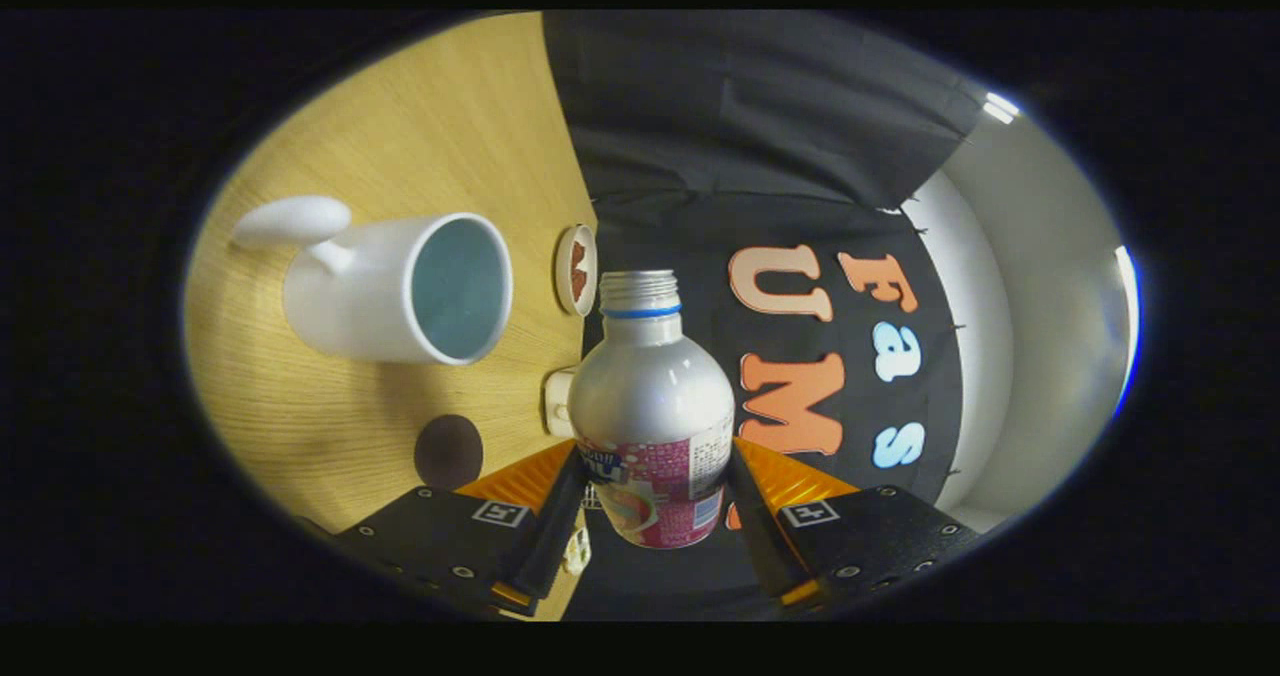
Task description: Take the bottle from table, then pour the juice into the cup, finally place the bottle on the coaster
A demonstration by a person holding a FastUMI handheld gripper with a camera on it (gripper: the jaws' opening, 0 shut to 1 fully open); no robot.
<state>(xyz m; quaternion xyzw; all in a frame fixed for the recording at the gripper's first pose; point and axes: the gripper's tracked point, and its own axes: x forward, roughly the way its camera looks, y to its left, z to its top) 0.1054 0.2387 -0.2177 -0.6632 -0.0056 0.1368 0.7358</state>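
Observation:
My gripper [655, 458] is shut on a silver bottle [650, 386] with a pink label, and both fingers press on its lower body. The bottle's threaded neck has no cap and points away from the fingers. The view is rolled, so the wooden table [420, 136] stands like a wall to the left of the bottle, which lies about level with it. A white cup [395, 291] with a handle stands on the table, its open mouth facing the bottle's neck side. I see no liquid stream. A dark round coaster [448, 451] lies on the table close to the left finger.
A small white-rimmed disc [577, 269] with a brown middle sits near the table's edge, just beyond the cup. A small white object [557, 402] lies at the edge behind the bottle. Black cloth hangs beyond the table, with a pale wall [1040, 286] past it.

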